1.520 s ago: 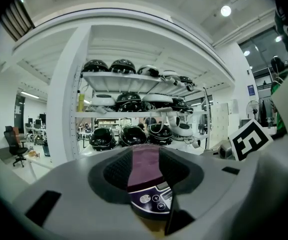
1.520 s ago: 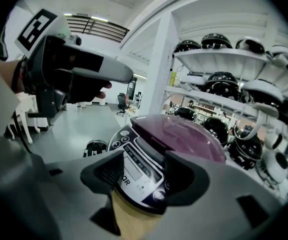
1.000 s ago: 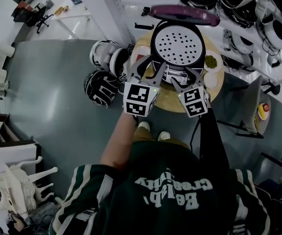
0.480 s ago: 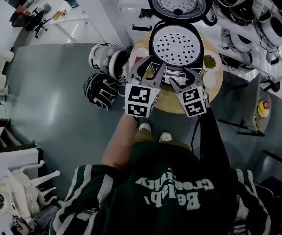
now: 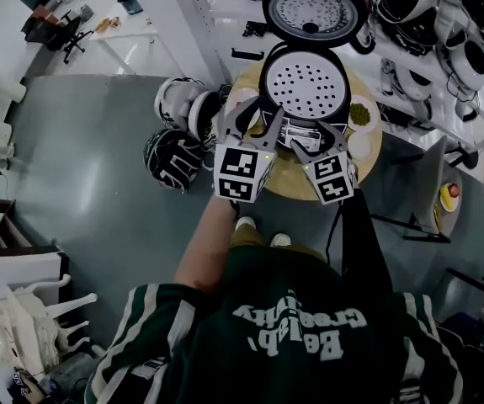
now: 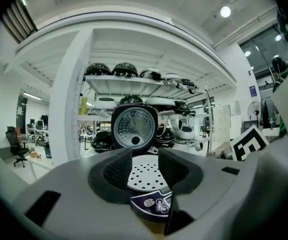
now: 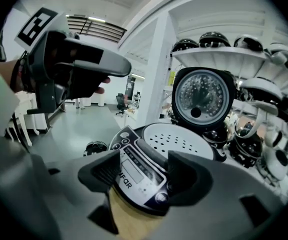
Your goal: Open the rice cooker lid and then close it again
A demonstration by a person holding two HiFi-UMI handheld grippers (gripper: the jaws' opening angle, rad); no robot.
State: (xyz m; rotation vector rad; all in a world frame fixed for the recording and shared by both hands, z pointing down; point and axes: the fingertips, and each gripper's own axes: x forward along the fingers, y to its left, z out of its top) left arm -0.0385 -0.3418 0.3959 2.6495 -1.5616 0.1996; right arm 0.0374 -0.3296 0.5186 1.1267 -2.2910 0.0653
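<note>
A black rice cooker [image 5: 305, 82] stands on a round wooden table [image 5: 285, 175]. Its lid [image 5: 316, 7] is raised upright and a white perforated tray [image 5: 304, 77] shows in the pot. Both grippers hover just short of the cooker's front panel [image 7: 136, 171]. My left gripper [image 5: 254, 123] is open with nothing between its pads; in the left gripper view the tray [image 6: 145, 173] and lid [image 6: 134, 126] show past its jaws. My right gripper [image 5: 319, 137] is open too; its jaws have just been opening, with nothing gripped. The lid [image 7: 202, 98] stands behind the panel.
Two small dishes sit on the table's right side, one with green contents [image 5: 361, 108], one white [image 5: 362, 139]. Helmets [image 5: 174, 150] lie on the floor left of the table. White shelves with more helmets [image 5: 444, 32] stand close behind the cooker.
The lid has swung up from half raised to fully upright, showing its inner face. Both grippers have stayed in front of the cooker.
</note>
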